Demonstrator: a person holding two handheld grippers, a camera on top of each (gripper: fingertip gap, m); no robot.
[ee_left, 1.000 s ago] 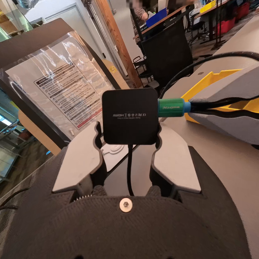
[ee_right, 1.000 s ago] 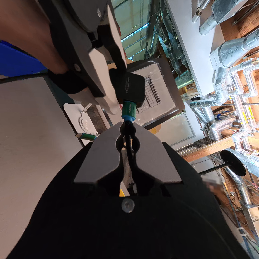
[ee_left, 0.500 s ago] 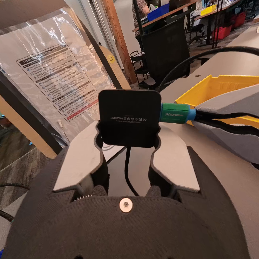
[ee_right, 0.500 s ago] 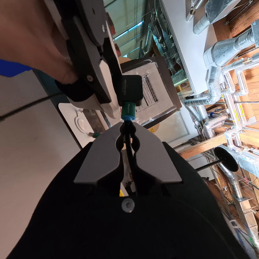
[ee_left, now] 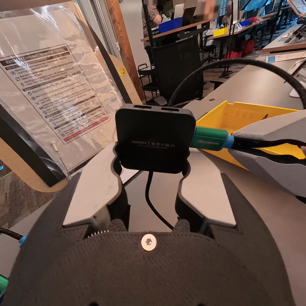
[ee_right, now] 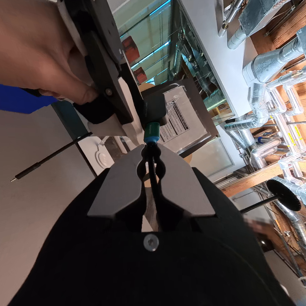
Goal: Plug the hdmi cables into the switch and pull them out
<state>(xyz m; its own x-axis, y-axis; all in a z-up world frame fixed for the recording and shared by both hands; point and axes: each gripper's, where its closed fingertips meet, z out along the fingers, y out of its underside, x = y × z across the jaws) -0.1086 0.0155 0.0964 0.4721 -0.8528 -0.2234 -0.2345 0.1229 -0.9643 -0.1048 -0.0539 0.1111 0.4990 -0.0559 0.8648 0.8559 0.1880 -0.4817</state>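
Note:
My left gripper (ee_left: pixel 151 159) is shut on a black square HDMI switch (ee_left: pixel 154 140) and holds it up above the table. A thin black lead hangs from the switch toward me. Two empty ports show on its far edge. A green and blue HDMI plug (ee_left: pixel 210 138) sits in the switch's right side. My right gripper (ee_right: pixel 151 146) is shut on the black cable (ee_right: pixel 153 175) just behind that plug (ee_right: pixel 151 132). In the left wrist view the right gripper's grey fingers (ee_left: pixel 271 159) reach in from the right.
A yellow bin (ee_left: pixel 245 120) stands on the grey table (ee_left: pixel 258 223) behind the right gripper. A dark board with a plastic-covered printed sheet (ee_left: pixel 49 92) stands at the left. Another green plug shows at the lower left edge (ee_left: pixel 3 284). A person's hand (ee_right: pixel 41 66) holds the left gripper.
The switch has tilted so its far edge with two ports now shows. Both grippers have shifted together; the plug stays in the switch.

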